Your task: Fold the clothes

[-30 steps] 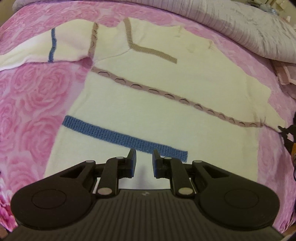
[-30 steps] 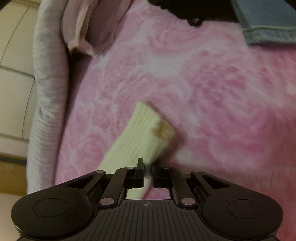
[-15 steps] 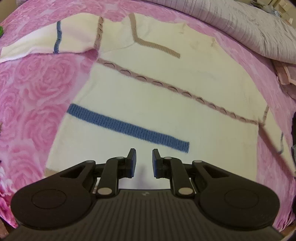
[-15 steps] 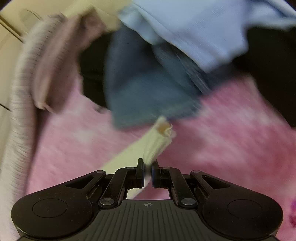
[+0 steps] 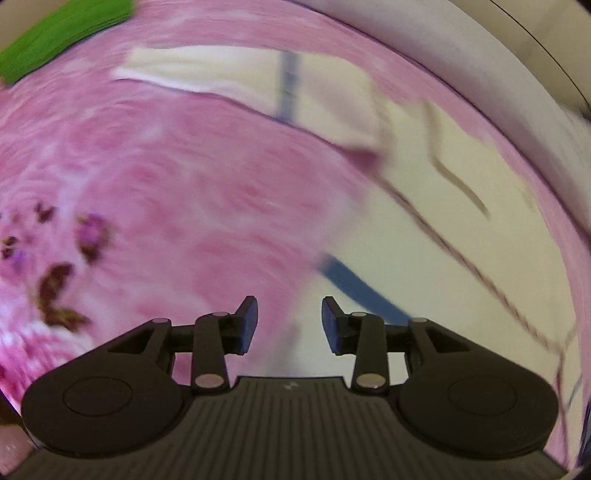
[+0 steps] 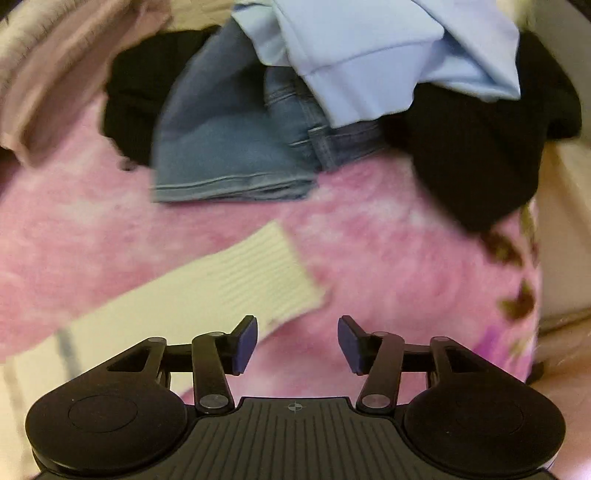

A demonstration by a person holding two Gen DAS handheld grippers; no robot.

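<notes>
Across the pink rose-patterned bedspread a cream sweater is laid flat, its blue stripe and brown trim lines showing, so that it can be folded; the spreading appears done and no fold is yet made. One sleeve is stretched out sideways toward the green item at the far edge of the left wrist view. The other sleeve is seen in the right wrist view, its ribbed cuff lying flat on the bedspread, drawn out away from the body, presumably to straighten it. That cuff is found just ahead of the right gripper and toward its left finger, no longer between the pads; the jaws have just been opened wide and nothing is held, so the sleeve is judged to have been released. Beyond the cuff a heap of waiting clothes is seen: folded jeans, a light blue garment and black fabric. The left gripper is held over the sweater's side edge, where cream knit meets pink; its jaws have just been opened to a moderate gap and are empty, the body of the sweater lying to its right and the sleeve well ahead. The view is blurred.
</notes>
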